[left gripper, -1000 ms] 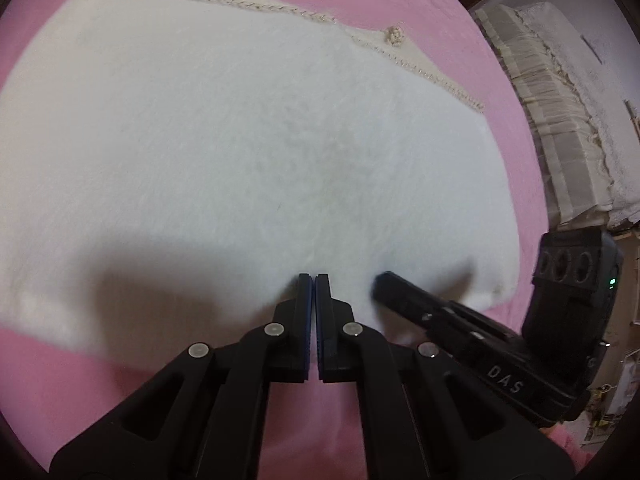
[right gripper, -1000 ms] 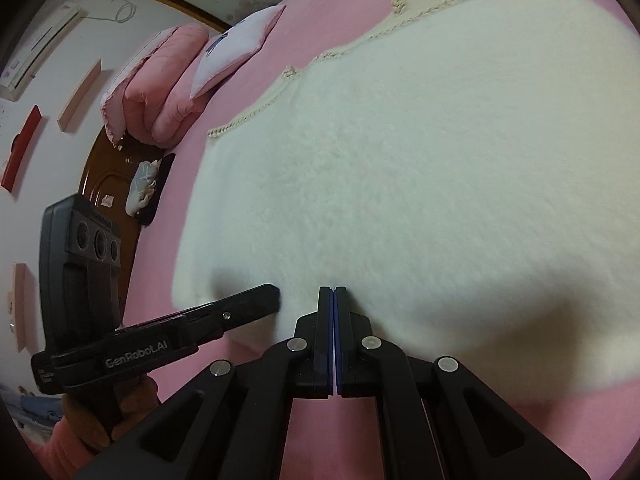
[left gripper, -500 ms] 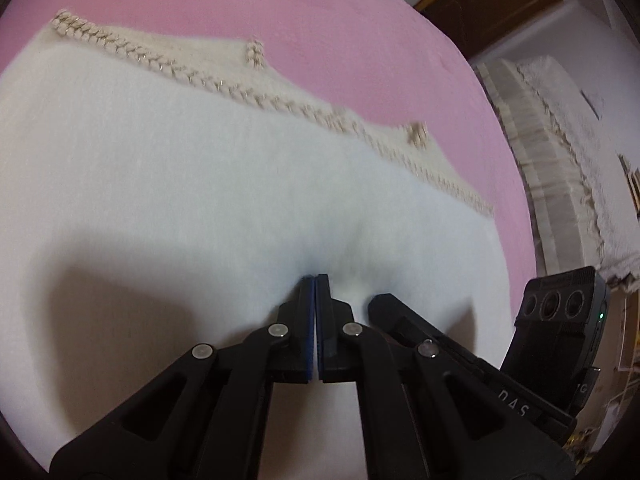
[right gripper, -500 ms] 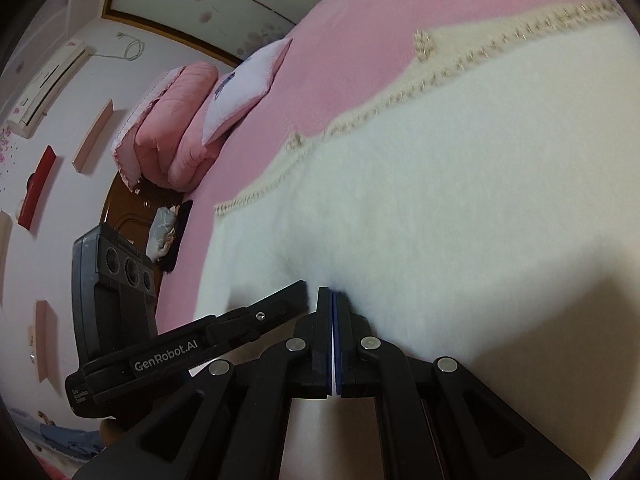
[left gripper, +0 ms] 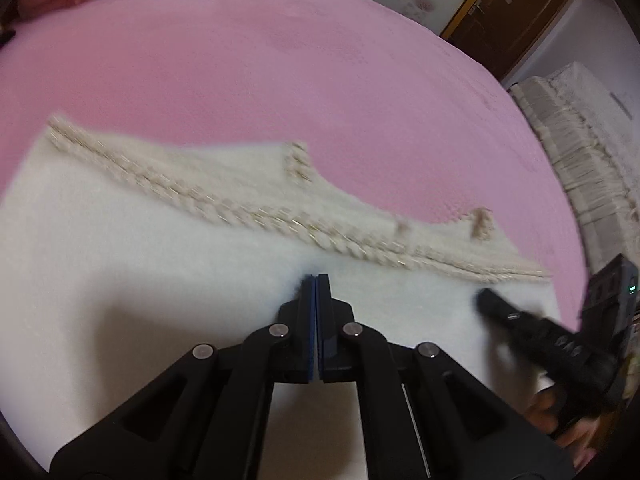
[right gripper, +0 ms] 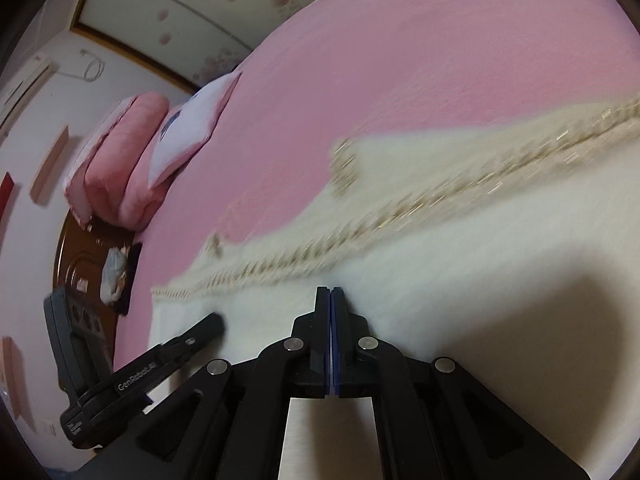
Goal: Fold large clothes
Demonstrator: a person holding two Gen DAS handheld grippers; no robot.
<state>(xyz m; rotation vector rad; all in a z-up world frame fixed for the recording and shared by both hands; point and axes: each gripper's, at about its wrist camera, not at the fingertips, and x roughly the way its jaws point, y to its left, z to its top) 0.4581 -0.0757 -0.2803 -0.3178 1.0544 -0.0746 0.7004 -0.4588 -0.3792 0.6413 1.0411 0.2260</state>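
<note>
A large cream-white fluffy garment (left gripper: 160, 280) is spread on a bed covered with a pink bedspread (left gripper: 280, 72). Along its far part a braided trim (left gripper: 224, 208) with shiny threads can be seen, and beyond the trim a narrower strip of the same cloth lies flat on the bedspread.

The left tool (left gripper: 316, 280) is fully closed, and a white edge of the garment appears to be pinched between its blue pads, just short of the trim. The right tool (right gripper: 331, 292) is closed in the same way, with the fabric gathered at its tip. In each view the other tool is seen to the side, its tip on the same white layer. It is judged that the near edge is held at two points so that it can be carried flat and even over the rest of the garment, toward the trim, for a fold. The lifted layer throws a dark shadow on the cloth under it.

On the side of the left tool, as seen from the right wrist, the writing "GenRobot.AI" is readable. On the right tool, seen from the left wrist, some letters are blurred and cannot be read with certainty. Pink pillows (right gripper: 120, 160) lie at the head of the bed.
</note>
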